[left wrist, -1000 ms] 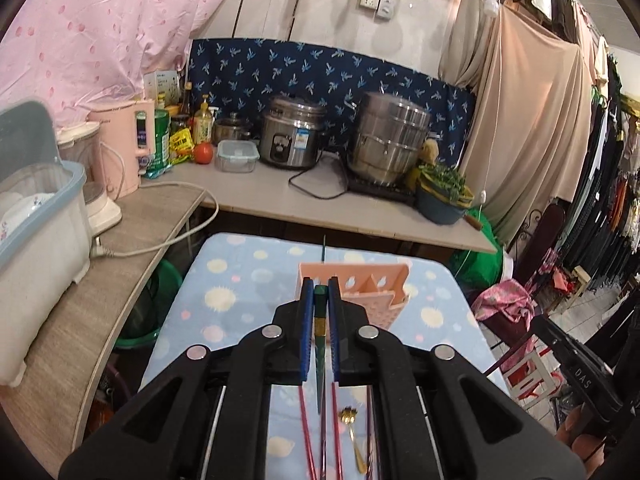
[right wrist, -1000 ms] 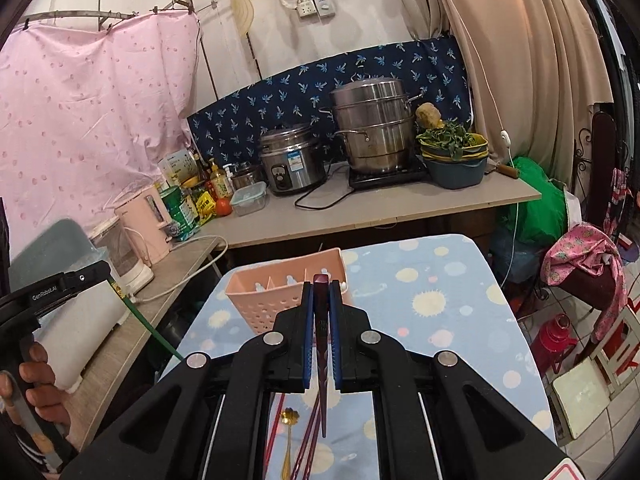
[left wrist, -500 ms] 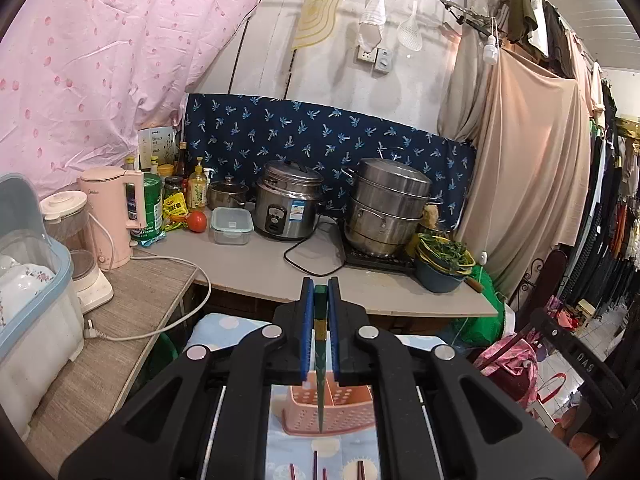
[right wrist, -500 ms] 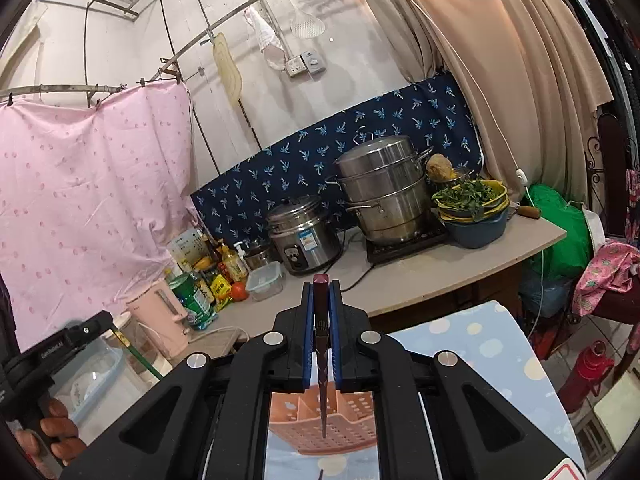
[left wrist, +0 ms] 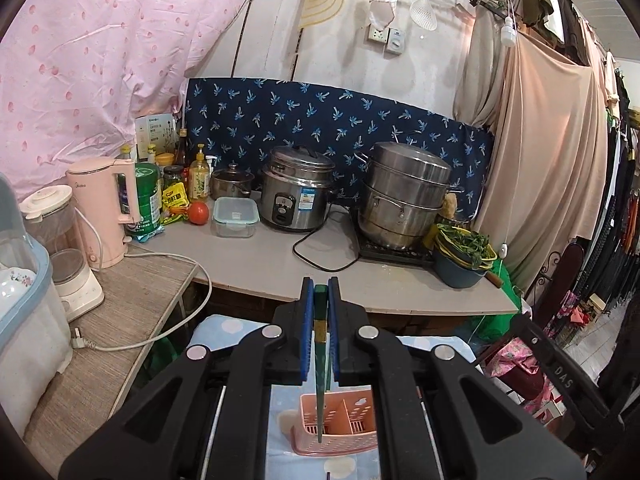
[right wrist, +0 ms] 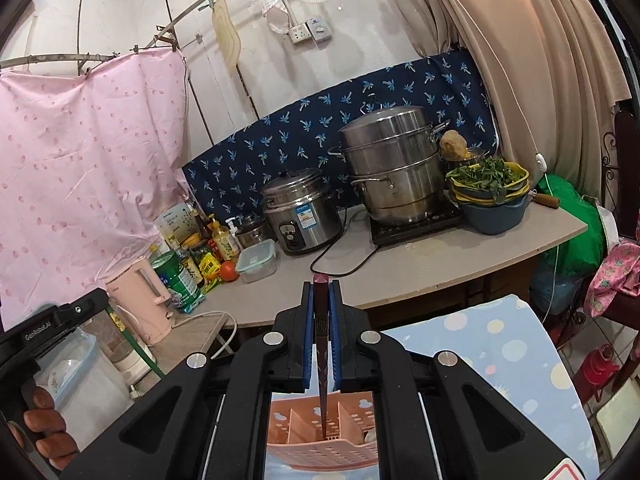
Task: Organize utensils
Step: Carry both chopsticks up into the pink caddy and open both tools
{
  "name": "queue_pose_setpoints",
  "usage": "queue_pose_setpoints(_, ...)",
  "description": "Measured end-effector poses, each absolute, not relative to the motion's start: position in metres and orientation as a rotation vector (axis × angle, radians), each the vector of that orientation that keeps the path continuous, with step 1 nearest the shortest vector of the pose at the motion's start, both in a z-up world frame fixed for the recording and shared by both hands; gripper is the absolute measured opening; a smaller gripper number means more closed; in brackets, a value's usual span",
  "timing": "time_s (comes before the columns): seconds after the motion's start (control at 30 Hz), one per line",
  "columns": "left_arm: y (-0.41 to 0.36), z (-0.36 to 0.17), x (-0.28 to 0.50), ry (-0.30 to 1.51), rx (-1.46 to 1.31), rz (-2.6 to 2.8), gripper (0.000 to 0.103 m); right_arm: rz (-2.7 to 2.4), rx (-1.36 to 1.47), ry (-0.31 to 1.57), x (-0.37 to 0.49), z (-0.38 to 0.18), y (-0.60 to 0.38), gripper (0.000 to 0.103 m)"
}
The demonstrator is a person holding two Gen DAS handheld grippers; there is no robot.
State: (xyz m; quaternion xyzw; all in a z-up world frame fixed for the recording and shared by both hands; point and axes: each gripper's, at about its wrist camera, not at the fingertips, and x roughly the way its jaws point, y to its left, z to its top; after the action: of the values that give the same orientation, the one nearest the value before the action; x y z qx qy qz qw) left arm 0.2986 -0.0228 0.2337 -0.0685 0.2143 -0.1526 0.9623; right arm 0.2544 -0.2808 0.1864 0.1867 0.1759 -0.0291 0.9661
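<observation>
Along the grey tabletop [left wrist: 256, 264] from left to right I count one pink kettle [left wrist: 105, 208], one green can [left wrist: 147, 196], one tomato [left wrist: 198, 213], one clear lidded box [left wrist: 235, 217], one rice cooker [left wrist: 298, 189], one stacked steel steamer [left wrist: 406, 194] and one blue basin of greens [left wrist: 462, 254]. Nearer, one pink utensil basket [left wrist: 338, 420] with divided compartments stands on the spotted blue cloth [right wrist: 500, 344].

There are two chopsticks in play, one per gripper. The left gripper [left wrist: 319, 292] has its fingers [left wrist: 306, 320] nearly together, clamped on a green chopstick [left wrist: 319, 364] that hangs tip-down, its point lying over the left part of the basket; whether it has entered a compartment I cannot tell. The right gripper [right wrist: 321, 292] likewise has its fingers [right wrist: 307, 328] pinched tight on a dark maroon chopstick [right wrist: 322, 368], tip-down, its point at the mouth of the basket's middle compartment.

In the right wrist view, far left, a person's hand [right wrist: 42, 428] grips the handle of the left gripper, the green chopstick slanting down beside it
</observation>
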Motion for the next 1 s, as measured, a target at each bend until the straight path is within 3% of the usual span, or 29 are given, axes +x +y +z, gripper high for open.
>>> queue_pose_setpoints(0.3, -0.025, 0.253, 0.298, 0.387, -0.14, -0.328, 0.007, -0.051, 0.382, 0.394, 0.267, 0.168, -0.281, 0.007)
queue_pose_setpoints(0.63, -0.028, 0.217, 0.319, 0.472, -0.148, -0.3, 0.007, -0.056, 0.352, 0.452, 0.273, 0.148, -0.279, 0.008)
queue_pose_setpoints(0.73, -0.027, 0.209, 0.322, 0.488, -0.16, -0.289, 0.008, -0.07, 0.346, 0.446, 0.269, 0.147, -0.28, 0.013)
queue_pose_setpoints(0.77, -0.025, 0.207, 0.321, 0.491, -0.167, -0.285, 0.009, -0.074, 0.342, 0.442, 0.267, 0.147, -0.28, 0.02)
queue_pose_setpoints(0.8, -0.024, 0.205, 0.321, 0.494, -0.172, -0.288, 0.015, -0.078, 0.34, 0.437, 0.265, 0.148, -0.28, 0.028)
queue_pose_setpoints(0.83, -0.022, 0.204, 0.321, 0.498, -0.176, -0.286, 0.03, -0.081, 0.338, 0.432, 0.262, 0.149, -0.281, 0.031)
queue_pose_setpoints(0.9, -0.018, 0.203, 0.317, 0.495, -0.185, -0.268, 0.05, -0.083, 0.336, 0.424, 0.255, 0.151, -0.281, 0.038)
queue_pose_setpoints(0.93, -0.016, 0.203, 0.315, 0.491, -0.187, -0.259, 0.056, -0.082, 0.338, 0.421, 0.252, 0.152, -0.281, 0.039)
queue_pose_setpoints(1.0, -0.013, 0.202, 0.311, 0.495, -0.188, -0.259, 0.056, -0.079, 0.342, 0.421, 0.244, 0.152, -0.282, 0.041)
